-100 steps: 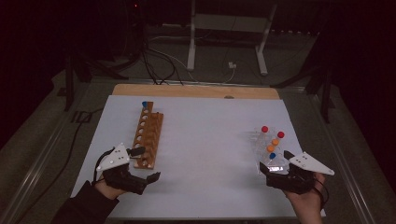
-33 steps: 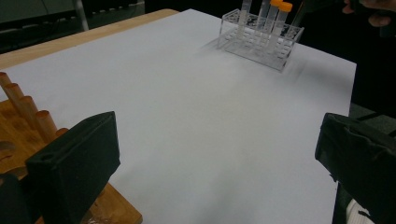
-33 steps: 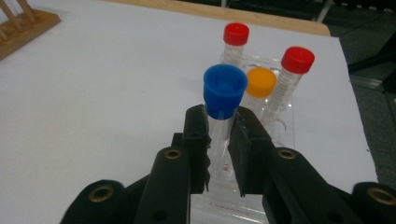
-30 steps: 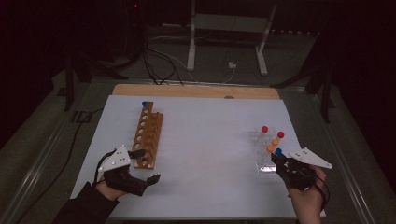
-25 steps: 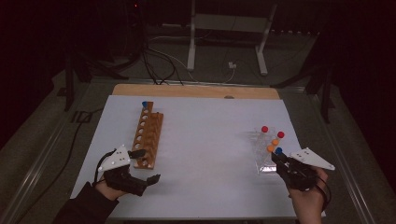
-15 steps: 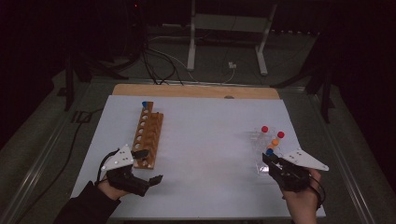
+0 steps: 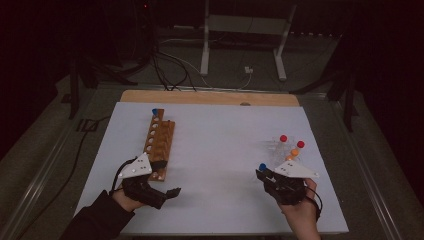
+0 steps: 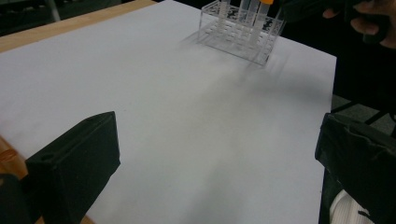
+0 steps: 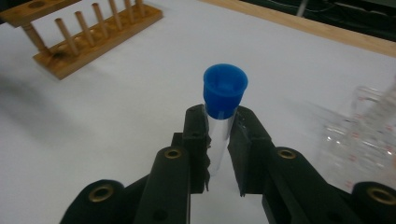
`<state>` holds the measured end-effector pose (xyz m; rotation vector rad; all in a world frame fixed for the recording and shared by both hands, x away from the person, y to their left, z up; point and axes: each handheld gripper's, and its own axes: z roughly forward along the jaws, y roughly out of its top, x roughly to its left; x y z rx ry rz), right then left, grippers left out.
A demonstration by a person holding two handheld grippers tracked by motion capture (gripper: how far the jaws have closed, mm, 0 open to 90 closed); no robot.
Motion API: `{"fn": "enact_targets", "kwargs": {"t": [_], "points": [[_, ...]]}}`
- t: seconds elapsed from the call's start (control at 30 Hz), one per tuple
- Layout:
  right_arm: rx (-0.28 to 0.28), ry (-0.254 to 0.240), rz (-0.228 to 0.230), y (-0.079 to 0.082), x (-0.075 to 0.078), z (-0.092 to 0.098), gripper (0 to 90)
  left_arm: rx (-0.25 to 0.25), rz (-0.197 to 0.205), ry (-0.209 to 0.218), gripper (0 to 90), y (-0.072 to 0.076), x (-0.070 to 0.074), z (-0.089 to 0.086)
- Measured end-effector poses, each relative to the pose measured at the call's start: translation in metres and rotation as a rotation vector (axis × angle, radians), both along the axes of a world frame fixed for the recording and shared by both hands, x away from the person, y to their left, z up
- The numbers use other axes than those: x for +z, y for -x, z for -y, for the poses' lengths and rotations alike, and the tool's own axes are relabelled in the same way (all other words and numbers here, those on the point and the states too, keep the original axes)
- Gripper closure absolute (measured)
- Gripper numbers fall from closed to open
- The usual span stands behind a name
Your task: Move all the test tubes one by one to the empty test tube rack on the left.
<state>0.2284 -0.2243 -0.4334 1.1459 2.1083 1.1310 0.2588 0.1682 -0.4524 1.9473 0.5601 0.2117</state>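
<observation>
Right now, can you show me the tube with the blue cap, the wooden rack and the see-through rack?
blue-capped tube [image 9: 225, 89]: right gripper view, on its blue cap.
wooden rack [image 7: 161, 136]: high view, on its top board with the holes.
clear rack [image 8: 243, 36]: left gripper view, on its front wall.

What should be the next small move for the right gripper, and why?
Probably carry the blue-capped tube across toward the wooden rack. The right gripper is shut on it, clear of the clear rack, and the wooden rack has open holes, with one blue-capped tube at its far end.
</observation>
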Motion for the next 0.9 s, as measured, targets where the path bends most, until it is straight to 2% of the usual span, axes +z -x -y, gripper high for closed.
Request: {"fn": "enact_targets", "kwargs": {"t": [0.47, 0.9], "points": [[0.098, 0.023, -0.019, -0.001, -0.01, -0.032, 76.4, -0.075, -0.009, 0.014, 0.8, -0.009, 0.011, 0.022], [0.163, 0.035, -0.029, 0.003, -0.017, -0.051, 76.4, -0.143, 0.023, 0.035, 1.9, -0.016, 0.028, 0.053]]}}
